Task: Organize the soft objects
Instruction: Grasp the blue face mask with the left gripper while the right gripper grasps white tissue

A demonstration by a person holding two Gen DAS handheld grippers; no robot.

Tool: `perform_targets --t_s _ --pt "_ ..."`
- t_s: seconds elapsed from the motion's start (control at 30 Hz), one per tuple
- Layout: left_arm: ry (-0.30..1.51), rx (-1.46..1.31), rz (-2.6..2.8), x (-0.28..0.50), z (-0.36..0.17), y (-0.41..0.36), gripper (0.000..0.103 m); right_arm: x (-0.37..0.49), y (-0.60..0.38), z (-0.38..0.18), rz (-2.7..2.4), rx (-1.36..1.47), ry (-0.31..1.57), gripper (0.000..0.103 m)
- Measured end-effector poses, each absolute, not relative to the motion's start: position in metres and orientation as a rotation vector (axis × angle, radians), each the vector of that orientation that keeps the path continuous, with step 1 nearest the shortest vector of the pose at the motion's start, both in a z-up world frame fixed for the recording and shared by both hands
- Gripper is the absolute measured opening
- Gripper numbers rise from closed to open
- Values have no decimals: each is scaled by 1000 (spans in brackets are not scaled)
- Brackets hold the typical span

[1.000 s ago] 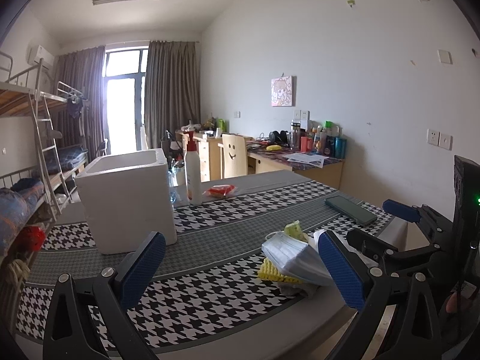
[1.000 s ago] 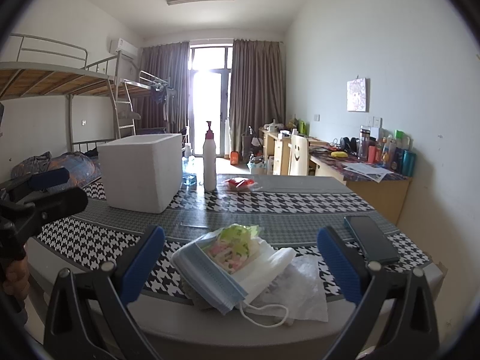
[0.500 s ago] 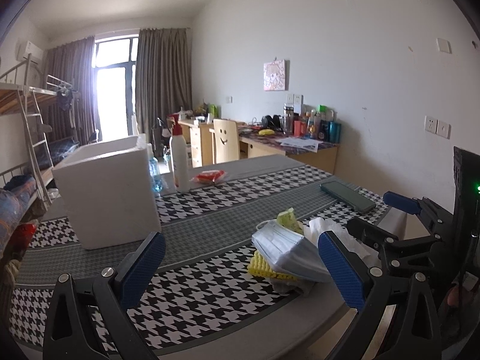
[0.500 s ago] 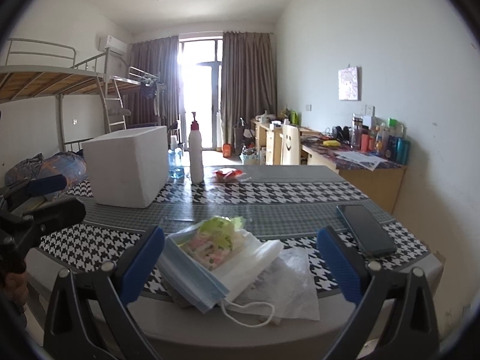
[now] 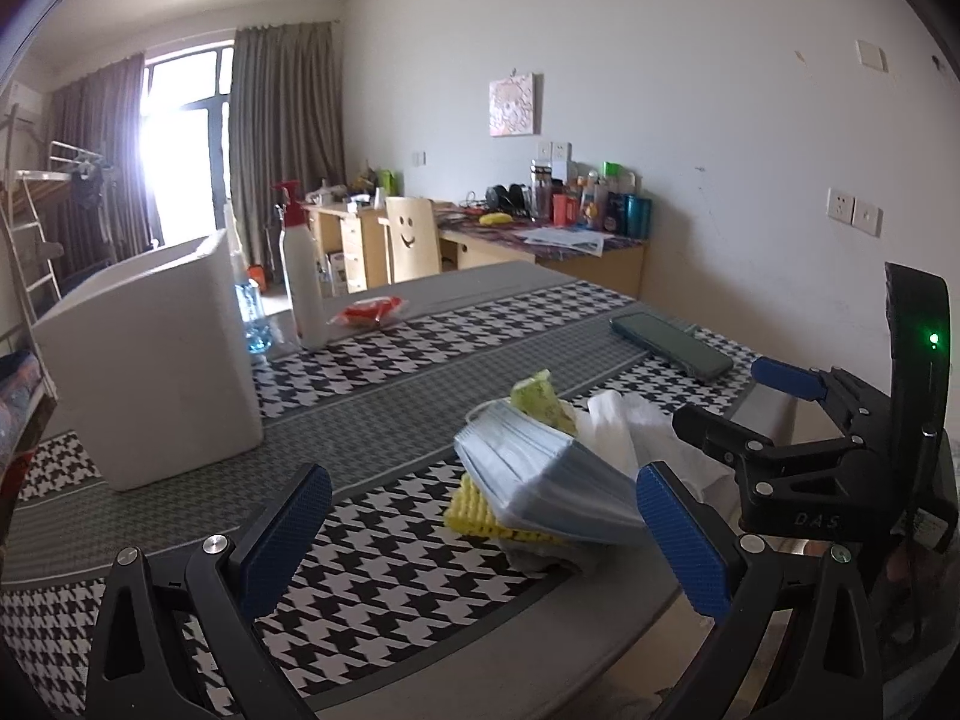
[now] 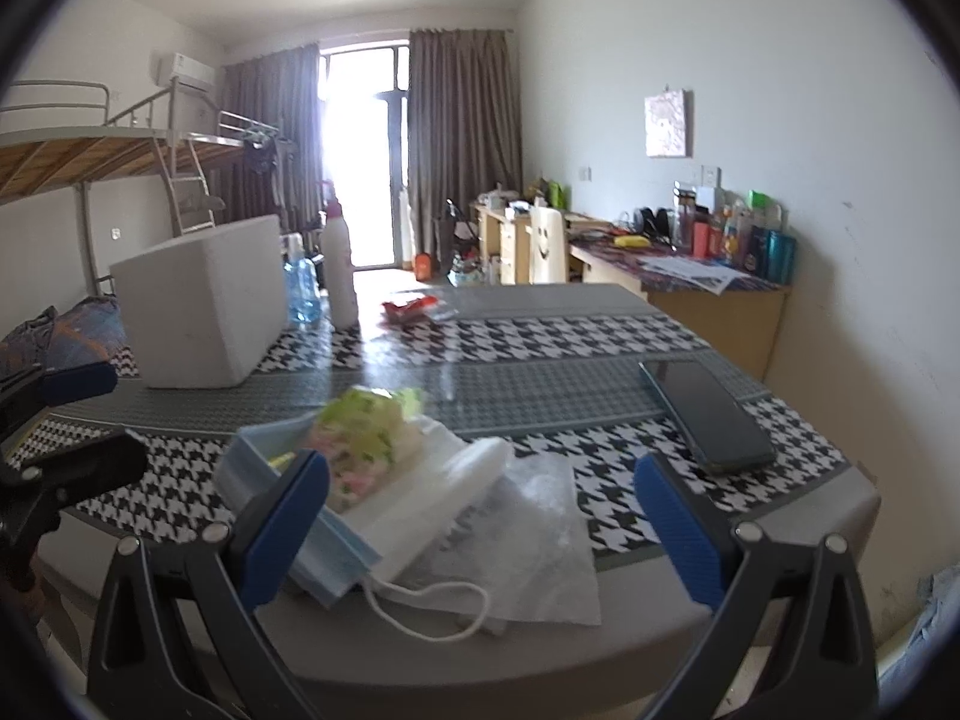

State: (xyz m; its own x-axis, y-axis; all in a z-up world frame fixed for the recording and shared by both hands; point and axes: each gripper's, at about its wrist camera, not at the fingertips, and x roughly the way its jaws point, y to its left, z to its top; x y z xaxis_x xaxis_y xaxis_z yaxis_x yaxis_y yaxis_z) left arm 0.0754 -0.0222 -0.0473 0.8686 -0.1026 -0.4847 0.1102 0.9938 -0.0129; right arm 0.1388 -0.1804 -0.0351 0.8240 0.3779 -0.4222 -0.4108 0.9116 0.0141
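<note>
At the far left of the table point(image 5: 384, 420) stands a white foam box point(image 5: 150, 354), with a water bottle point(image 5: 249, 318) and a white spray bottle point(image 5: 303, 276) just right of it and a red packet point(image 5: 369, 311) lying a little farther right. The left gripper point(image 5: 483, 531) hovers above the near edge with its blue pads spread wide and nothing between them. Right of centre, near the table's front edge, sits the heap of soft things: a blue face mask point(image 5: 540, 474) on top of a yellow ribbed cloth point(image 5: 480, 516), a green-and-pink cloth point(image 6: 366, 438) behind, white folded cloth point(image 6: 438, 492) and a thin clear plastic sheet point(image 6: 540, 546) beside them; the motion blur makes the lower layers hard to sort out. The right gripper point(image 6: 480, 531) is also spread wide and empty, its left pad in front of the mask, seemingly not touching it. A dark phone point(image 6: 705, 414) lies far right, apart from the heap.
</note>
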Motion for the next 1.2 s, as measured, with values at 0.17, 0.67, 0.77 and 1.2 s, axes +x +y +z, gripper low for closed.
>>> perform_targets --t_s 0.17,0.67,0.77,1.2 --pt "527 23 -125 82 -51 -23 102 142 -186 -41 402 -79 453 103" --pt "581 60 -205 112 -67 -41 87 156 -189 -54 400 -86 510 103" --pt "589 80 -218 117 -71 -46 82 159 -192 -58 394 -83 523 103" --pt "633 99 -254 123 -80 -49 52 171 -201 -68 357 -92 582 103"
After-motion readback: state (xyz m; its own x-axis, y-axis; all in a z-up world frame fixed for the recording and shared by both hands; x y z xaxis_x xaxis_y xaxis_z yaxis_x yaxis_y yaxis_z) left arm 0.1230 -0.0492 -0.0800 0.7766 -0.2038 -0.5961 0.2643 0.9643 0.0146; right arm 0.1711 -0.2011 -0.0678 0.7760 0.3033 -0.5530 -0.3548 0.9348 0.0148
